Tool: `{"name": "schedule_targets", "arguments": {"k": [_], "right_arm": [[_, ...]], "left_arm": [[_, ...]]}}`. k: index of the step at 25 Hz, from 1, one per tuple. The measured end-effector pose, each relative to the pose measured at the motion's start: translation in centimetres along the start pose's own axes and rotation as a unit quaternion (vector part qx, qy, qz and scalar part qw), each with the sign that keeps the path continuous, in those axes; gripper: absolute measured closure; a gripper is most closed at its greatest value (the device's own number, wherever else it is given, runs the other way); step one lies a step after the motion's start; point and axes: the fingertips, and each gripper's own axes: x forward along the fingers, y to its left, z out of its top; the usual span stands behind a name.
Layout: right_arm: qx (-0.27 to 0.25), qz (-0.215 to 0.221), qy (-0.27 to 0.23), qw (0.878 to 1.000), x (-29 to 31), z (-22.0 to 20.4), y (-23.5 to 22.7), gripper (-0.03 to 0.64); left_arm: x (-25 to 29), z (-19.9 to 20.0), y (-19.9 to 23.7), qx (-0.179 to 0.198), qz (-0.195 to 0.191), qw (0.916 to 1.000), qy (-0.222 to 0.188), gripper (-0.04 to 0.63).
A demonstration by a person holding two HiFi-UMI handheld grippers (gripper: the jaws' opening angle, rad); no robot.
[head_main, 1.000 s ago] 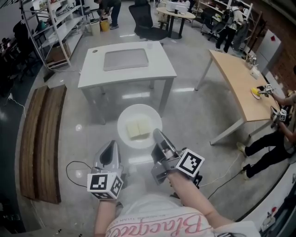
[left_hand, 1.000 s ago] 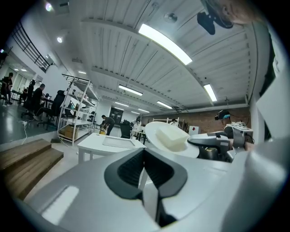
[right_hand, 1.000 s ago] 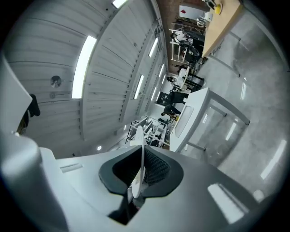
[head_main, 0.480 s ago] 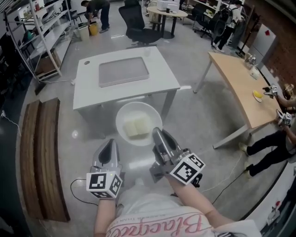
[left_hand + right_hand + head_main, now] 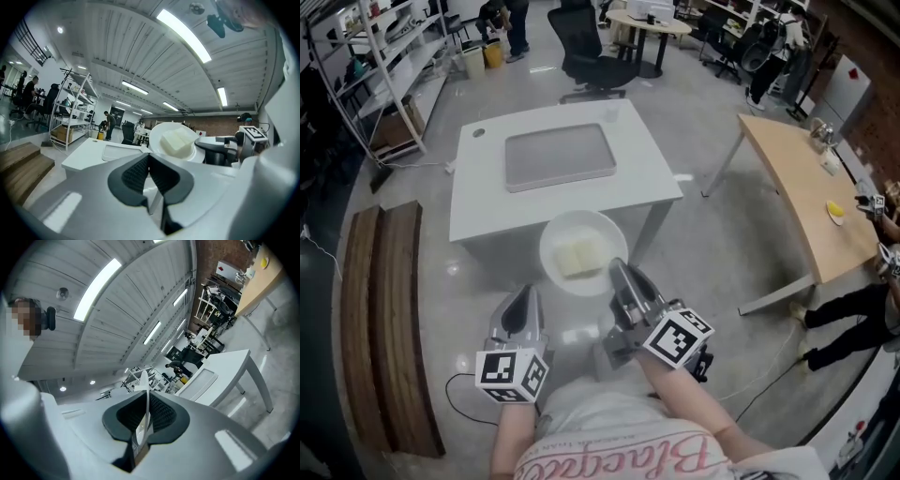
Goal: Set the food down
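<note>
A round white plate (image 5: pixel 581 253) carries pale square slabs of food (image 5: pixel 576 258). My right gripper (image 5: pixel 622 277) is shut on the plate's near right rim and holds it level in the air, just before the front edge of a white table (image 5: pixel 647 178). In the right gripper view the plate rim (image 5: pixel 146 414) shows edge-on, pinched between the dark pads. My left gripper (image 5: pixel 522 307) hangs left of and below the plate, shut and holding nothing. In the left gripper view the plate (image 5: pixel 159 133) and the food (image 5: pixel 176 140) float just beyond the closed jaw tips.
A grey tray (image 5: pixel 560 157) lies on the white table. A wooden table (image 5: pixel 802 192) stands at the right, with people beside it. Wooden planks (image 5: pixel 380 309) lie on the floor at the left. Shelves (image 5: pixel 380 56) and an office chair (image 5: pixel 586 42) stand further back.
The white table has drawn nearer: the held plate now sits right at its front edge. Both grippers keep their places and their grip.
</note>
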Motion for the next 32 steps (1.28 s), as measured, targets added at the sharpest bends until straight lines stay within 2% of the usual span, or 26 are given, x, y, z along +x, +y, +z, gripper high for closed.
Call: {"name": "schedule_targets", "arguments": {"k": [13, 16, 21, 25, 32], "right_arm": [[0.04, 0.008, 0.051, 0.998, 12.0, 3.9, -7.6, 0.603], [0.063, 0.012, 0.067, 0.996, 15.2, 4.7, -9.6, 0.603], [0.047, -0.016, 0.106, 0.993, 20.2, 4.9, -13.4, 0.603], [0.057, -0.028, 0.124, 0.99, 23.6, 4.4, -15.7, 0.603], [0.05, -0.101, 0.162, 0.98, 28.4, 1.1, -20.6, 0.603]], "left_arm": [[11.8, 3.3, 3.4, 0.002, 0.029, 0.9994, -0.016, 0.597], [14.7, 4.2, 4.4, 0.002, 0.041, 0.9989, -0.023, 0.597], [19.0, 5.3, 6.0, 0.002, 0.056, 0.9979, -0.035, 0.597], [21.4, 5.3, 6.7, 0.001, 0.055, 0.9981, -0.029, 0.597], [23.6, 5.2, 8.7, -0.013, 0.051, 0.9985, -0.017, 0.597]]}}
